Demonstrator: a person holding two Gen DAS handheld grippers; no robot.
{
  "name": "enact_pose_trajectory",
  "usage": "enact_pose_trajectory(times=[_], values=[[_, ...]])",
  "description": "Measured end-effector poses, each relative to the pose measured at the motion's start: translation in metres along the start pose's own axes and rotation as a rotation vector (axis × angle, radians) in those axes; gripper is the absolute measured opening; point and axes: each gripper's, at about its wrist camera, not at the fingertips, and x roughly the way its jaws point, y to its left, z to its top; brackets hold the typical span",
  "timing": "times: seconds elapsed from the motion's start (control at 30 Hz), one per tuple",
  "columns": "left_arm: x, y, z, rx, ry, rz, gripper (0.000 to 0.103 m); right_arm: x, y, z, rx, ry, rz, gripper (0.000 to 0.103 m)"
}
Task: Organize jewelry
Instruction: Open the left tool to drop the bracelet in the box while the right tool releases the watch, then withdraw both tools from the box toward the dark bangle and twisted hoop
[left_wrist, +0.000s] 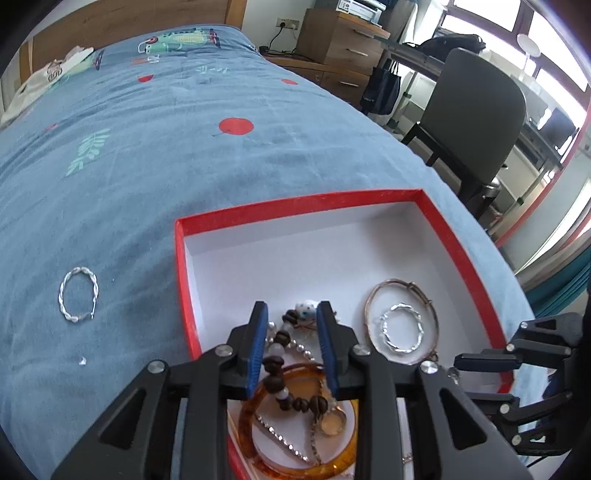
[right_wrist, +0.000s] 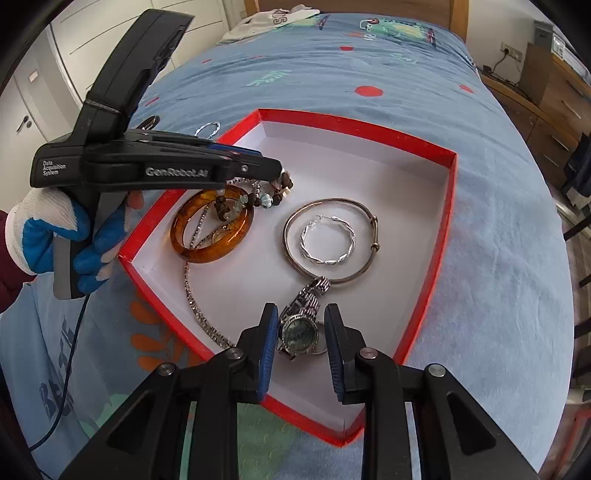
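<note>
My left gripper hangs over the near-left corner of the red box, its blue pads apart with the beaded bracelet lying loose between them; nothing is pinched. That bracelet is dark wooden beads with a few pale ones on a cord, draped over the rim of the amber bangle. I judge it light and floppy, so it would sag and swing from any grip; I would take it across the strand at its middle, not by one bead, which could slip.

My right gripper is also parted, over the wristwatch at the box's near corner. The watch has a round greenish dial and a metal link band; probably the heaviest piece here, best held across the case.

In the box's middle, a twisted silver hoop lies inside a thin metal bangle. A rhinestone chain runs along the box's left wall.

Left of the box, on the blue bedspread, a matching silver hoop remains outside. It looks thin, stiff and slippery; I would pinch its wire across, gently.
</note>
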Motion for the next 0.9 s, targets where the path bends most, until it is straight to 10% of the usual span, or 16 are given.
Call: enact_pose_trajectory(times=[0.43, 0.9], values=[[-0.090, -0.008, -0.017, 0.030, -0.055, 0.009, 0.033, -0.070, 0.015, -0.011, 0.058, -0.081, -0.069, 0.035], [-0.268, 0.021, -0.112, -0.036, -0.184, 0.226, 0.038, -0.177, 0.115, -0.041, 0.081, -0.249, -0.089, 0.046]])
